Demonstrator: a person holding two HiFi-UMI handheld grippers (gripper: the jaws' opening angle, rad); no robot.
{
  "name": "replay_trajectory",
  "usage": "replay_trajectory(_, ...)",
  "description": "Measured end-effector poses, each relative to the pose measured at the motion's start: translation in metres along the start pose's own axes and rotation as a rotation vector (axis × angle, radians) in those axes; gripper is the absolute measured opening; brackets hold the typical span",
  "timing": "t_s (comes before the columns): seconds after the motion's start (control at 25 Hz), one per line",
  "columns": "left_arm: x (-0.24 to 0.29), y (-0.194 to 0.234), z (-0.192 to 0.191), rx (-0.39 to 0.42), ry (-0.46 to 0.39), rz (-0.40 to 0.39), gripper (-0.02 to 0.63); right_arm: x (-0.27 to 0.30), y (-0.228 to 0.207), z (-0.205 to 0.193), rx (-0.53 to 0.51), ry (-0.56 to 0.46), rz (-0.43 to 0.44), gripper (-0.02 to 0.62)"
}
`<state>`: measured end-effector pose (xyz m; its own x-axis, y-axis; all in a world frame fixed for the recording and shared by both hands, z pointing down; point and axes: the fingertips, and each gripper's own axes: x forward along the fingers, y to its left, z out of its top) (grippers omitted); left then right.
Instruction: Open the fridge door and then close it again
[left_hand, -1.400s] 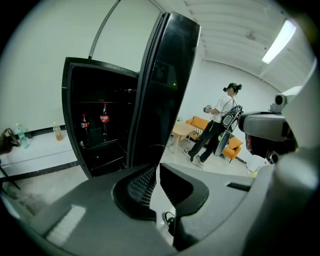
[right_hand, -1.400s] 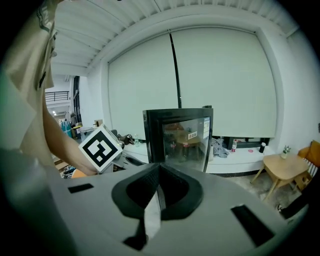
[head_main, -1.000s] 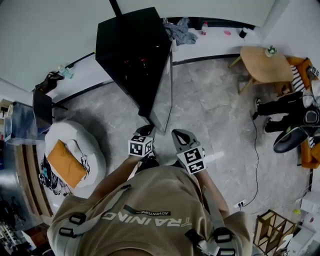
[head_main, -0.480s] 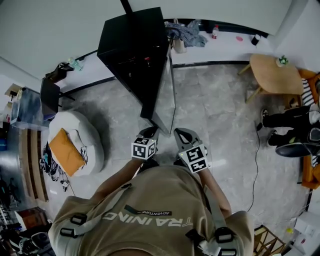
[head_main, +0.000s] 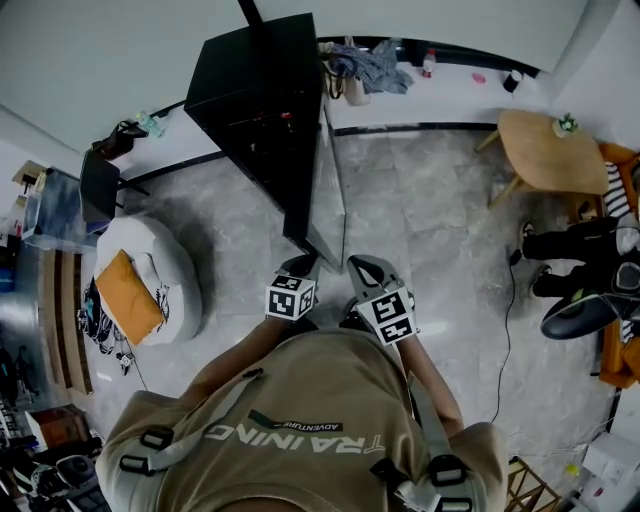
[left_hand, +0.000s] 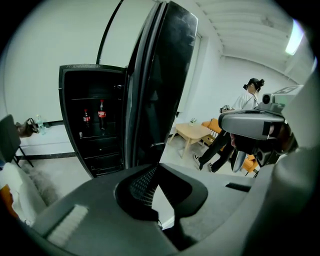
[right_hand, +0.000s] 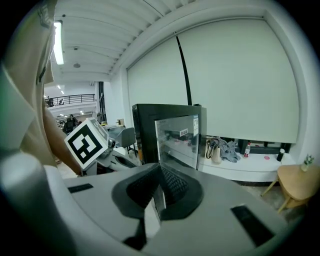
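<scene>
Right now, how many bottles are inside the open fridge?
2: a dark red-labelled bottle and a second one right beside it, on one shelf of the black fridge. More may be hidden.

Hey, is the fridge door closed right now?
No, the fridge door stands swung wide open, and two bottles show inside behind it.

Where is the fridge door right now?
Head view centre: the fridge door is swung open off the black fridge, free edge between the left gripper and right gripper.
</scene>
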<state>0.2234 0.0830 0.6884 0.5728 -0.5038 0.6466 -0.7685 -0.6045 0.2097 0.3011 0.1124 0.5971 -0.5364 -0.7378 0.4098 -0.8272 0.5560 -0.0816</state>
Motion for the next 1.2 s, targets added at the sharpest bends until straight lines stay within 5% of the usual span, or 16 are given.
replay_trajectory(0.64, 0.009, -0.043, 0.013, 0.093, -0.057, -0.159, 0.0, -0.011, -0.025, 0.001, -0.017, 0.002, -0.026, -0.005)
replay_trajectory(0.88, -0.013, -0.039, 0.031, 0.143, -0.119, -0.143, 0.0, -0.006, -0.02, 0.009, -0.036, -0.005, 0.012, -0.003)
replay_trajectory(1.2, -0.046, -0.019, 0.032, 0.103, -0.177, -0.11, 0.0, 0.014, -0.009, 0.016, -0.049, -0.009, 0.046, -0.003)
